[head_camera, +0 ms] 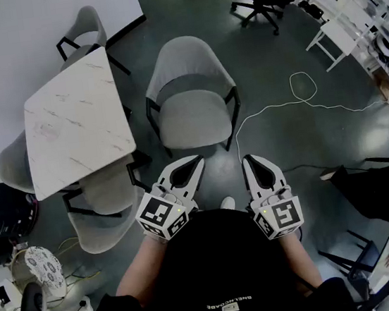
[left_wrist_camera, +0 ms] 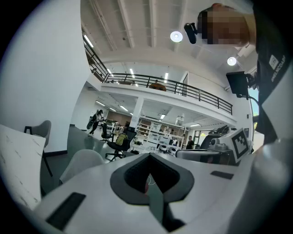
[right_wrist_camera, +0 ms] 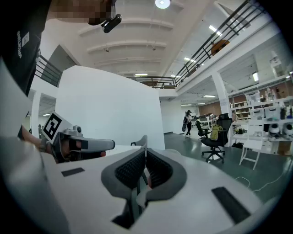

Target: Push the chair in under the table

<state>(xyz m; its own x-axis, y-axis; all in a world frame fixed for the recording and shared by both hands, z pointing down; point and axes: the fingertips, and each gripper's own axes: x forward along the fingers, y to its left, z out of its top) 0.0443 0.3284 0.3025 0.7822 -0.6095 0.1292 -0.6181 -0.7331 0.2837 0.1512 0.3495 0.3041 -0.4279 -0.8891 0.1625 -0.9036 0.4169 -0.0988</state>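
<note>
Standing on the floor (head_camera: 268, 70), the grey chair (head_camera: 192, 112) is pulled clear of the table (head_camera: 77, 124), which lies off its left side without touching it. Its curved back is on the far side and its open seat front faces both tools; its front-to-back line runs alongside the table's near edge. The left tool (head_camera: 195, 162) and right tool (head_camera: 249, 159) hover near the seat front, apart from it, each with jaws pressed together on nothing.

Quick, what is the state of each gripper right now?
Left gripper: closed, holding nothing.
Right gripper: closed, holding nothing.
</note>
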